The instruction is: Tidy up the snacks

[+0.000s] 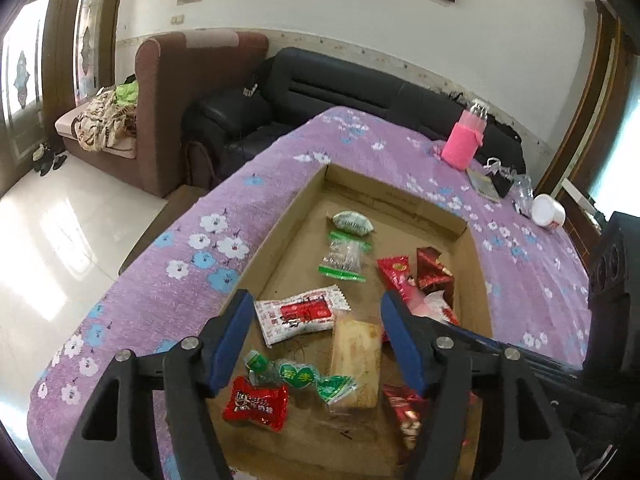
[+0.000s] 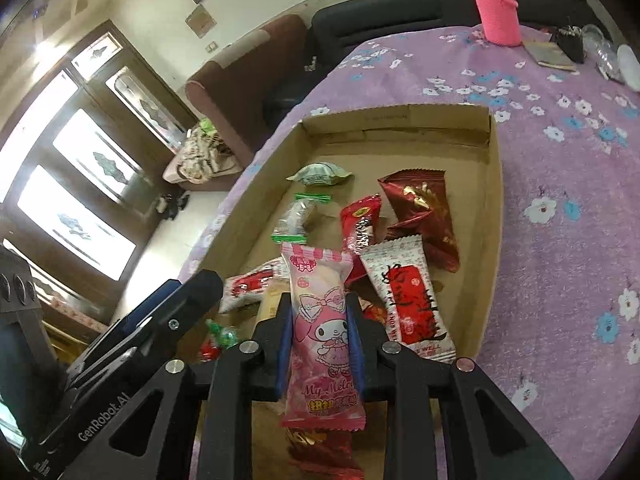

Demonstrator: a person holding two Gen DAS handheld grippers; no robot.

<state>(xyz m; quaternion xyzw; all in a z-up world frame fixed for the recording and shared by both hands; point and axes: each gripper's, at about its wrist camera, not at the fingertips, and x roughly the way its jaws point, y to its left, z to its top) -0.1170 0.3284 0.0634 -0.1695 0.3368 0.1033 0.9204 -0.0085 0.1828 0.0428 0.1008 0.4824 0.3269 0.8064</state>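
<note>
Pink My Melody snack packet (image 2: 322,332), glossy, upright, pinched between right fingers (image 2: 354,340), left fingers (image 1: 236,332) spread apart.

The box (image 1: 468,280) lies on the desk (image 1: 168,288). Snack packets lie in the box. The wafer (image 1: 356,360) lies near the front, with the sachet (image 1: 300,314) just left of it and the candy (image 1: 256,402) further front-left. The clear bag (image 1: 345,256) lies behind the sachet; the oval packet (image 1: 352,222) lies behind the bag. The bottle (image 1: 466,136) stands on the desk behind the box, to the right. The sofa (image 1: 360,92) stands behind the desk.
</note>
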